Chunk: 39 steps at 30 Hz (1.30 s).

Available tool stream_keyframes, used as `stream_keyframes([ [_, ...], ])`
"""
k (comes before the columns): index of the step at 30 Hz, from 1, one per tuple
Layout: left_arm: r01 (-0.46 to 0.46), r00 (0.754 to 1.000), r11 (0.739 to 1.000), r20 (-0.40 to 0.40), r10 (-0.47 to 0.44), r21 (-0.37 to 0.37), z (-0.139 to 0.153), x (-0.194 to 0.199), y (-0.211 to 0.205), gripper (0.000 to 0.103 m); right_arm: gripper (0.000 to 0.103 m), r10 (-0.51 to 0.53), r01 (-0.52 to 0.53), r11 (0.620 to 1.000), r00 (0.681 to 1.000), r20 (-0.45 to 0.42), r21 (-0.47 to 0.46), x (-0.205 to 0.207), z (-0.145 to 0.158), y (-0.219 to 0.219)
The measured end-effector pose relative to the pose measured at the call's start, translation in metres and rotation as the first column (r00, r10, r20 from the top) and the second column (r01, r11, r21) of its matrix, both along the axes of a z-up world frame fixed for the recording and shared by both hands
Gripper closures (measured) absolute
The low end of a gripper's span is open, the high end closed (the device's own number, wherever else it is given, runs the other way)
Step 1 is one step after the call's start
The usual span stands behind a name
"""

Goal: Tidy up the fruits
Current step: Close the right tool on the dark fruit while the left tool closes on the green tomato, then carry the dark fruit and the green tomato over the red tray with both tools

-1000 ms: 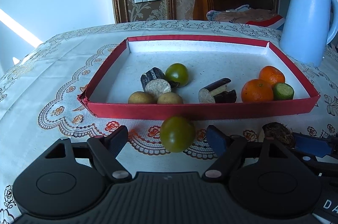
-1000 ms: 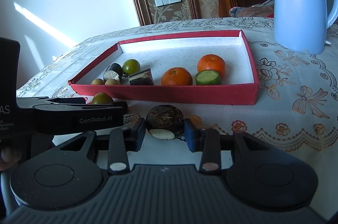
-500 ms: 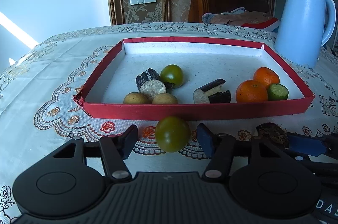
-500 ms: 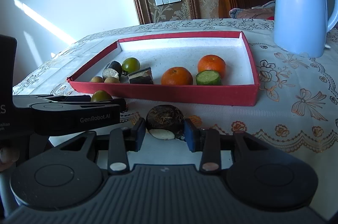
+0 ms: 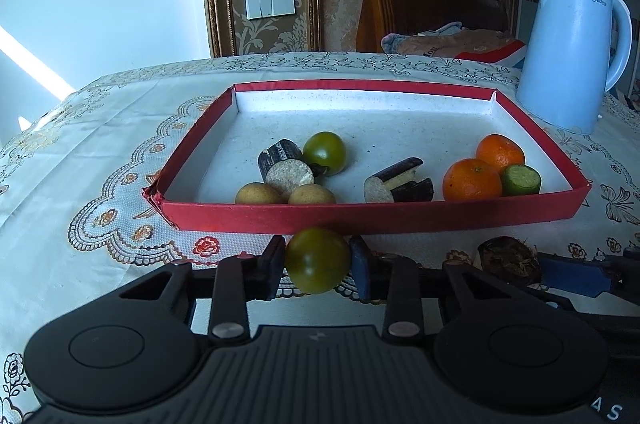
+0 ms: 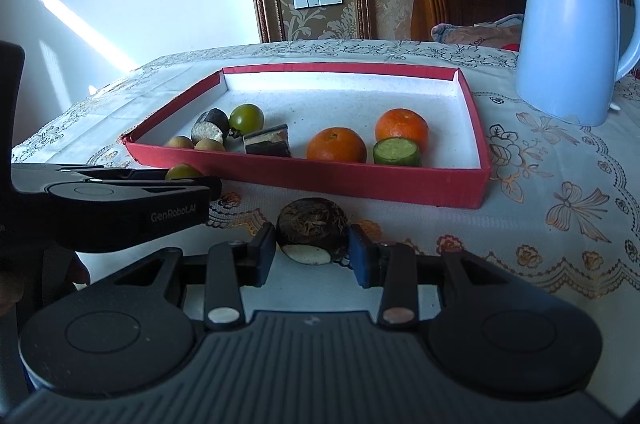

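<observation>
Closing in from a wide spread a second ago, the left gripper (image 5: pixel 318 266) now has both pads touching the sides of the green tomato (image 5: pixel 317 260), and the jaws are closing on it at this moment. That tomato sits on the tablecloth (image 5: pixel 100 152) just in front of the near wall of the red tray (image 5: pixel 360 218), as it did in the earlier frames; only the jaws have moved, not the fruit.

Beside it, the right gripper (image 6: pixel 312 250) is unchanged: pinching a dark brown round fruit (image 6: pixel 312 226) with a pale cut patch, also low over the cloth, just short of the tray.

Inside the tray lie a second green tomato (image 5: pixel 325 152), two small tan fruits (image 5: pixel 258 193), dark cut pieces (image 5: pixel 398 180), two oranges (image 5: pixel 472 179) and a green cut piece (image 5: pixel 521 180), all where they were. A blue kettle (image 5: pixel 572 48) stands beyond the tray's far right corner.

By my reading, both hands now have a load, so the pick-up step looks nearly complete and the lift over the tray wall comes next. The tomato is smooth and round, so a slightly off-centre pinch could let it squirt out.
</observation>
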<state>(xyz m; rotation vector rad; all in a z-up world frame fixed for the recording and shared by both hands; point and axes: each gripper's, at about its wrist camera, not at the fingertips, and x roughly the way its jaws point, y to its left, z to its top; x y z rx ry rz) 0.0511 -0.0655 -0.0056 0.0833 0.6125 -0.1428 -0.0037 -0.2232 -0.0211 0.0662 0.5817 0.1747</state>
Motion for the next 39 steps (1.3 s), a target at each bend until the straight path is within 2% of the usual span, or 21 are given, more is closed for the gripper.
stream_keyframes([
  [19, -0.014, 0.997, 1.0, 0.074, 0.016, -0.023, 0.008, -0.012, 0.006, 0.07, 0.066, -0.014, 0.014, 1.0, 0.999, 0.031, -0.019, -0.005, 0.004, 0.004],
  [32, -0.066, 0.99, 0.996, 0.122, 0.073, -0.056, 0.022, -0.013, 0.019, 0.069, 0.066, 0.013, -0.011, 1.0, 0.997, 0.08, -0.023, -0.004, 0.018, 0.015],
  [39, -0.086, 0.986, 0.995, 0.142, 0.092, -0.049, 0.035, -0.004, 0.019, 0.07, 0.066, 0.024, -0.02, 0.999, 0.992, 0.121, -0.037, 0.003, 0.032, 0.018],
])
